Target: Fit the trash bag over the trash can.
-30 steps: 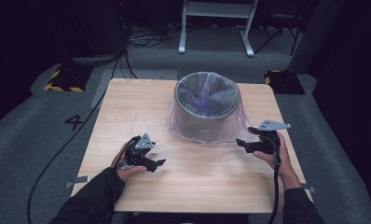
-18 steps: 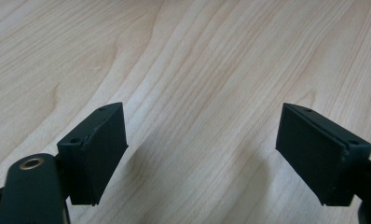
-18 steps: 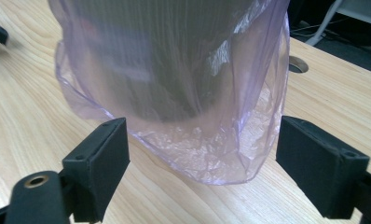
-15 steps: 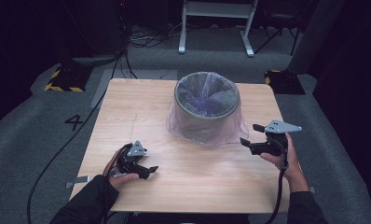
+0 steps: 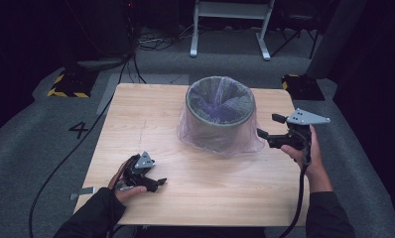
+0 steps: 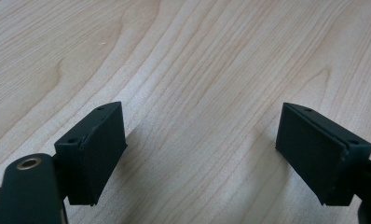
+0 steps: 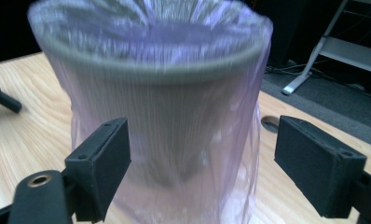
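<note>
Here, a grey bin point(image 5: 220, 111) is standing upright on the wooden counter point(image 5: 151, 119), toward the far edge and a little to the right of the middle. A thin purple bag point(image 5: 213, 141) is lining the bin and hanging down over its outside all the way to the counter. The right claw point(image 5: 272, 130) is hovering near the right edge, just beside the bin, and pointing at its side. Its jaws are standing wide apart and are gripping nothing; in the right gripper view the bin point(image 7: 165, 93) is sitting just beyond them. The left claw point(image 5: 153, 183) is sitting low near the near left corner, well apart from the bin. Its jaws are also spread open, with bare wood between them.
</note>
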Demonstrator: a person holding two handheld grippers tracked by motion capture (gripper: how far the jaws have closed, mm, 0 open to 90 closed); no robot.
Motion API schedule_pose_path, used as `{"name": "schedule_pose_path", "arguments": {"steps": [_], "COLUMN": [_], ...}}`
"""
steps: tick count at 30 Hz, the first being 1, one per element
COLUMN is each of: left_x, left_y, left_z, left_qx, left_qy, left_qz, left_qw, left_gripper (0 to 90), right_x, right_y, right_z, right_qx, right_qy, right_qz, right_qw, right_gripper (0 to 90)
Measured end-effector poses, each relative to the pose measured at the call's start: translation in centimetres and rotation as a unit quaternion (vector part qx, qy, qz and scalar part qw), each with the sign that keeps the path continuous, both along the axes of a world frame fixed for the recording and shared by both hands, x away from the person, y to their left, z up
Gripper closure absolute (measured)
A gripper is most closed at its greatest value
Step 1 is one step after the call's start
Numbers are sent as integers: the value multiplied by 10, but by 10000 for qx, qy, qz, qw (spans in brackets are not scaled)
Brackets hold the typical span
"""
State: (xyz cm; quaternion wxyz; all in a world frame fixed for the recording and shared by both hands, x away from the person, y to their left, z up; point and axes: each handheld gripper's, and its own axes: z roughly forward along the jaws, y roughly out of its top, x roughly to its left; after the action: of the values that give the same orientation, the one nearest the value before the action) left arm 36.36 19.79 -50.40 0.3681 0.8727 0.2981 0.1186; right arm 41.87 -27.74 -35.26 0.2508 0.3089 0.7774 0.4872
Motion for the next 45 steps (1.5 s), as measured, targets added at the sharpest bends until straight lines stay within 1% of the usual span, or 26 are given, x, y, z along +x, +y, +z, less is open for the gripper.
{"name": "schedule_pose_path", "arguments": {"steps": [4, 5, 6, 7, 11, 12, 13, 14, 16, 19, 23, 26, 29, 33, 35, 37, 40, 43, 45], "left_x": [0, 0, 0, 0, 0, 0, 0, 0, 0, 0, 0, 0, 0, 0, 0, 0, 0, 0, 0], "left_y": [0, 0, 0, 0, 0, 0, 0, 0, 0, 0, 0, 0, 0, 0, 0, 0, 0, 0, 0], "left_z": [0, 0, 0, 0, 0, 0, 0, 0, 0, 0, 0, 0, 0, 0, 0, 0, 0, 0, 0], "left_qx": [12, 13, 7, 9, 5, 7, 7, 6, 1, 8, 2, 2, 2, 3, 4, -2, 4, -3, 6], "left_qy": [3, 0, -10, -11, -11, -10, -10, -10, -11, -11, -4, -11, -12, -10, -11, -5, -12, -6, -12], "left_qz": [-3, -2, -4, -2, 0, -2, -1, 0, -2, -1, -10, -20, -20, -21, -27, -23, -25, -21, -23], "left_qw": [10000, 10000, 10000, 10000, 10000, 10000, 10000, 10000, 10000, 10000, 10000, 10000, 10000, 10000, 10000, 10000, 10000, 10000, 10000], "left_gripper": [148, 148, 148, 148, 148, 148, 148, 148, 148, 148, 148, 148, 149, 148, 148, 148, 148, 148, 148], "right_x": [6, 7, 9, 10, 16, 18, 20, 22, 26, 34, 43, 49, 54, 58, 62, 66, 71, 76, 79], "right_y": [5, 6, 7, 9, 16, 17, 18, 19, 21, 24, 28, 33, 40, 51, 56, 60, 67, 76, 81], "right_z": [19, 23, 28, 32, 48, 50, 52, 53, 54, 55, 56, 56, 55, 55, 54, 53, 52, 50, 49], "right_qx": [38, 22, 33, 63, -109, -125, -114, -92, -145, -154, -41, -93, -94, -150, -202, -256, -184, -315, -377], "right_qy": [-161, -199, -213, -162, -215, -256, -266, -253, -281, -197, -163, -137, -91, -38, -24, -38, 49, 63, 133], "right_qz": [-119, -112, -72, 10, 138, 133, 90, 110, 91, 47, -17, 30, 115, 219, 195, 65, 140, 96, 137], "right_qw": [9998, 9997, 9997, 9998, 9996, 9995, 9995, 9996, 9995, 9997, 9999, 9999, 9998, 9996, 9996, 9996, 9997, 9994, 9991], "right_gripper": [186, 186, 193, 207, 212, 212, 212, 209, 206, 198, 194, 194, 194, 212, 217, 231, 229, 224, 223]}}
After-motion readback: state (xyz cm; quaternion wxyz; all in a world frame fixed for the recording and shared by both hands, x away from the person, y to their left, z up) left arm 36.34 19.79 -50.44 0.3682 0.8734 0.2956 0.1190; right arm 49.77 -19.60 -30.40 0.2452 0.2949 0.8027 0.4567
